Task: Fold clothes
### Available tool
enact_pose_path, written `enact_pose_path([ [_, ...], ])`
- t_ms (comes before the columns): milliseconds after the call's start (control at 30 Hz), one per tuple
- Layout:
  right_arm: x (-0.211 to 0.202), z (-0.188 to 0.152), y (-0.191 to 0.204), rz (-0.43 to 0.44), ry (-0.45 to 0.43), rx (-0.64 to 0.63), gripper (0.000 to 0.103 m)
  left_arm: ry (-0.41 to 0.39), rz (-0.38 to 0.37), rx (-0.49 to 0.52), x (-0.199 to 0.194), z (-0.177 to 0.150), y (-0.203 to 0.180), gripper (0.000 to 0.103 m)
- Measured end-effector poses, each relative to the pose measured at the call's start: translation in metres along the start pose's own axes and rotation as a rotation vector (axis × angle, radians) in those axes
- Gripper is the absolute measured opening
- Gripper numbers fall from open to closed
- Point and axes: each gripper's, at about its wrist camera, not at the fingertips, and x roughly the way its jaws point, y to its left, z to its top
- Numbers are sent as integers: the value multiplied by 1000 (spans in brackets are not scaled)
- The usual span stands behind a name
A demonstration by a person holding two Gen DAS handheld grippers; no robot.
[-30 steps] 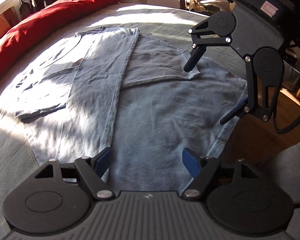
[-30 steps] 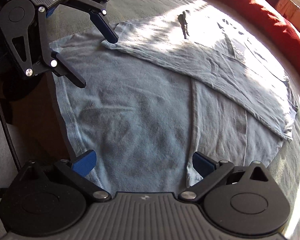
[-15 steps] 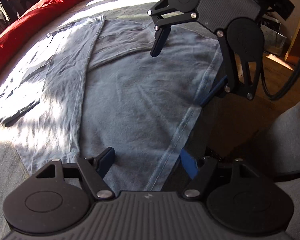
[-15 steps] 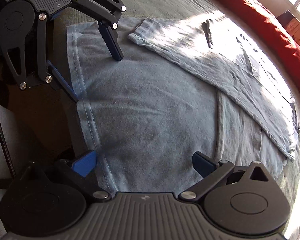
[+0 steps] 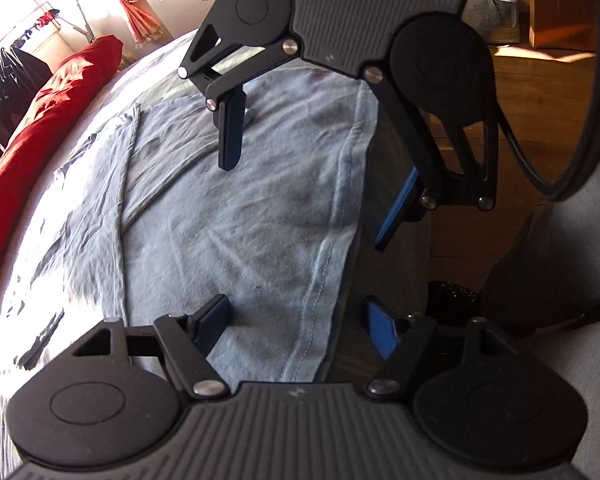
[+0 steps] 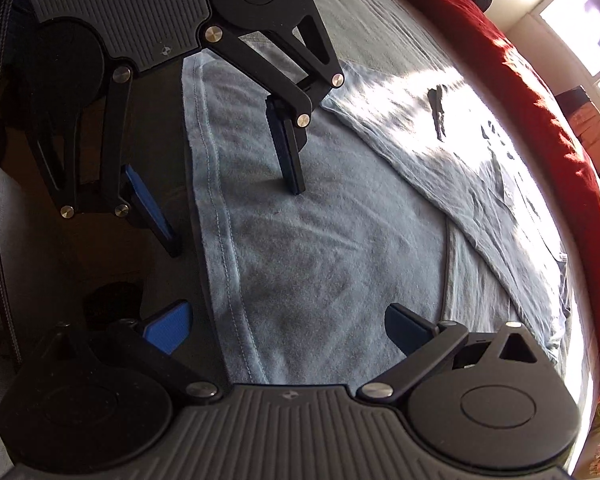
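A light blue T-shirt (image 5: 240, 216) lies flat on the bed with its sides folded inward; its stitched hem (image 5: 328, 240) runs along the bed's edge. My left gripper (image 5: 298, 324) is open and straddles the hem, one finger over the cloth and the other past the edge. My right gripper (image 5: 312, 172) is open further along the same hem (image 6: 220, 216), straddling it in the same way. In the right wrist view the right gripper (image 6: 288, 328) fills the bottom and the left gripper (image 6: 220, 180) stands opposite it. Neither holds cloth.
A red pillow (image 5: 40, 120) runs along the far side of the grey bed (image 6: 380, 32). Wooden floor (image 5: 540, 80) lies beyond the near edge. A black cable (image 5: 560, 184) loops by the right gripper. A clothes rack (image 5: 28, 48) stands by the window.
Both grippers have moved toward the hem at the bed's edge, sunk closer to the cloth and rolled. They now face each other along the hem. Both stayed open.
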Motion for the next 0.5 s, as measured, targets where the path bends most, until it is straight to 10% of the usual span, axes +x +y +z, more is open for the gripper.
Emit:
enact_pose_path([
  [500, 0, 7, 13, -153, -95, -71, 103, -35, 105, -91, -25, 11, 27, 74],
])
